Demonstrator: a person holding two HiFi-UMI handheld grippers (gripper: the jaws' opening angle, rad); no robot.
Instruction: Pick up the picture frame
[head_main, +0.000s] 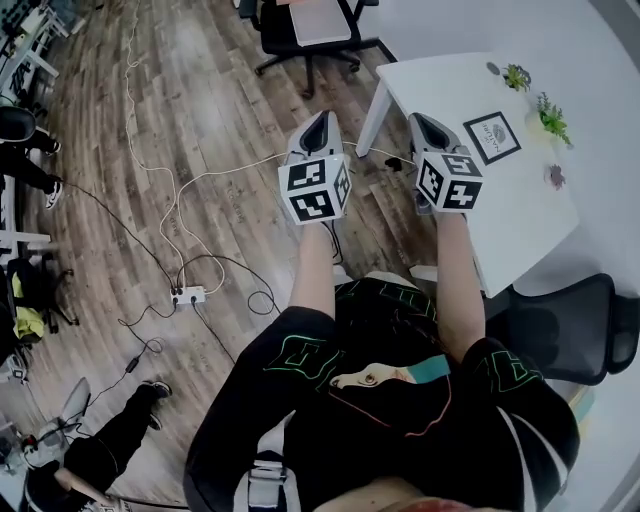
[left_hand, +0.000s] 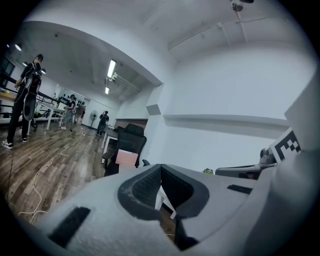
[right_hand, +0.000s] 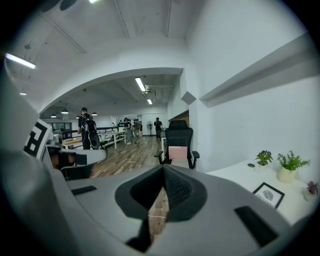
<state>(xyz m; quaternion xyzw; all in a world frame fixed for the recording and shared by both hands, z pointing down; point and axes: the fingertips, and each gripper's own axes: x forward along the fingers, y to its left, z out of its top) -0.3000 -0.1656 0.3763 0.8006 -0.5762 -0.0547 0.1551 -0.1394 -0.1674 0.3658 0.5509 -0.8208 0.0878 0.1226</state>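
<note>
The picture frame (head_main: 492, 137) is black with a white mat and lies flat on the white table (head_main: 450, 85) at the upper right. It also shows at the lower right of the right gripper view, picture frame (right_hand: 268, 194). My right gripper (head_main: 424, 125) hangs over the table's left edge, a short way left of the frame, jaws shut and empty (right_hand: 164, 168). My left gripper (head_main: 320, 125) is over the wooden floor left of the table, its jaw tips together with nothing between them (left_hand: 161, 167).
Small potted plants (head_main: 552, 118) stand along the table's far edge beyond the frame. A black office chair (head_main: 300, 25) stands ahead, another chair (head_main: 560, 330) at my right. Cables and a power strip (head_main: 188, 295) lie on the floor. People stand at the left.
</note>
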